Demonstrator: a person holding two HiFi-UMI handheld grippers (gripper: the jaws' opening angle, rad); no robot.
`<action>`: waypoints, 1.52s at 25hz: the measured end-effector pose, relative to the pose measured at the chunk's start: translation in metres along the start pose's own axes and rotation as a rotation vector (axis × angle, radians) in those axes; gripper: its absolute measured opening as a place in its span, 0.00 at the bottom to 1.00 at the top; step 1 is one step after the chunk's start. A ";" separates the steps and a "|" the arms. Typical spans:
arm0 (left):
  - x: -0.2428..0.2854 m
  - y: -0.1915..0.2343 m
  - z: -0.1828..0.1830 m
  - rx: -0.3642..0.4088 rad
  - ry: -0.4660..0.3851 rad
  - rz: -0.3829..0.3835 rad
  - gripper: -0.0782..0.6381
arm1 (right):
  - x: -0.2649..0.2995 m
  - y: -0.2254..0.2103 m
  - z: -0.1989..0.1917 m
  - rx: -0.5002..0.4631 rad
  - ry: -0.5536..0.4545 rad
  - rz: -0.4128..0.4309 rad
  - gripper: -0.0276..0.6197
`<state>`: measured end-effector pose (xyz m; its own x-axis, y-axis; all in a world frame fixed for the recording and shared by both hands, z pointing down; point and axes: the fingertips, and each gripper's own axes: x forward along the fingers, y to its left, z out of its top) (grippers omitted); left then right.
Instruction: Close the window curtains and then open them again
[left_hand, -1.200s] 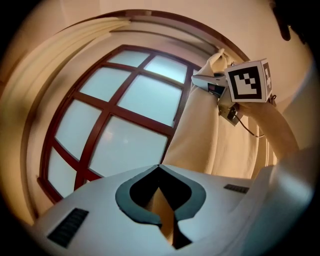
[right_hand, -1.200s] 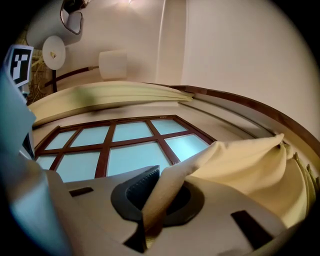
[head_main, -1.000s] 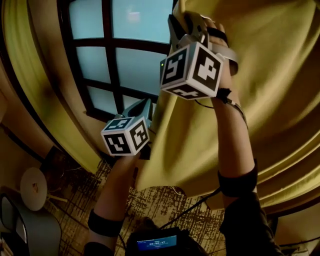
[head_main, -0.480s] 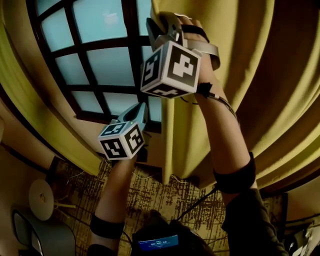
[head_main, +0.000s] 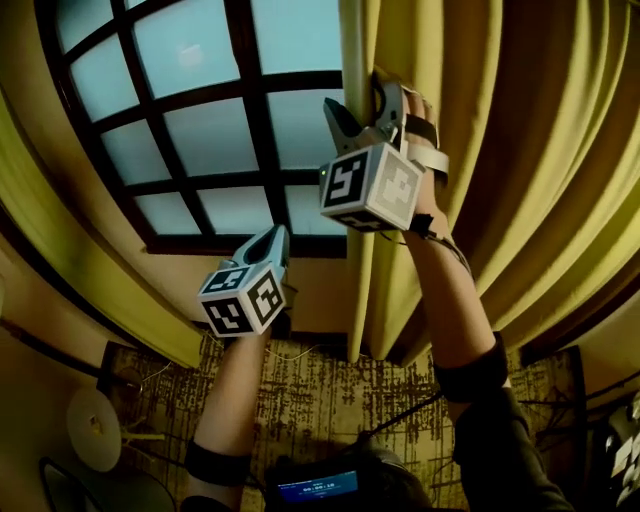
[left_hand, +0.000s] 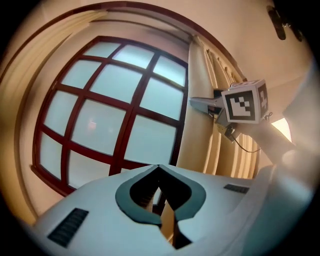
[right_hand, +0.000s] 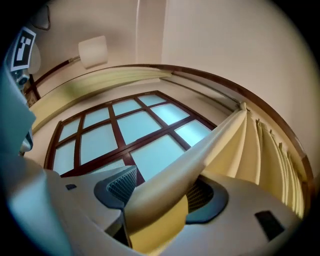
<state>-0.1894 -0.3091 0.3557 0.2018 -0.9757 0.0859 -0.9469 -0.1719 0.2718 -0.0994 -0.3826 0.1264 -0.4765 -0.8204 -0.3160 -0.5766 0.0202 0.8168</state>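
clear: middle of the window (head_main: 200, 130), panes uncovered, room around my closed left tongs (head_main: 275, 235) | blocked, right edge: right curtain (head_main: 500, 150) bunched in folds, one fold loose between my right tongs' (head_main: 365, 95) jaws, which have just been opening | blocked, left edge: left curtain (head_main: 70, 250)

Curtain (head_main: 520, 150) mustard yellow, plain, window frame (head_main: 252, 115) dark red-brown in a grid, panes (head_main: 190, 45) pale frosted blue, marker cubes (head_main: 372, 187) white with black square codes, carpet (head_main: 300, 400) dark brown with pale broken flecking, wall (right_hand: 215, 40) beige.
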 end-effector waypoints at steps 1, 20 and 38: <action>-0.006 0.001 -0.005 0.001 0.014 -0.019 0.12 | -0.008 0.003 -0.008 0.014 0.029 -0.004 0.54; -0.156 0.109 -0.087 0.125 0.170 -0.091 0.12 | -0.249 0.232 -0.079 0.525 0.514 0.205 0.07; -0.231 0.102 -0.184 0.122 0.287 0.006 0.12 | -0.420 0.314 -0.139 0.939 0.795 0.354 0.07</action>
<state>-0.2860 -0.0763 0.5401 0.2422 -0.9015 0.3586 -0.9678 -0.1982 0.1552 0.0119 -0.1114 0.5828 -0.3608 -0.7953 0.4871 -0.9000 0.4338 0.0416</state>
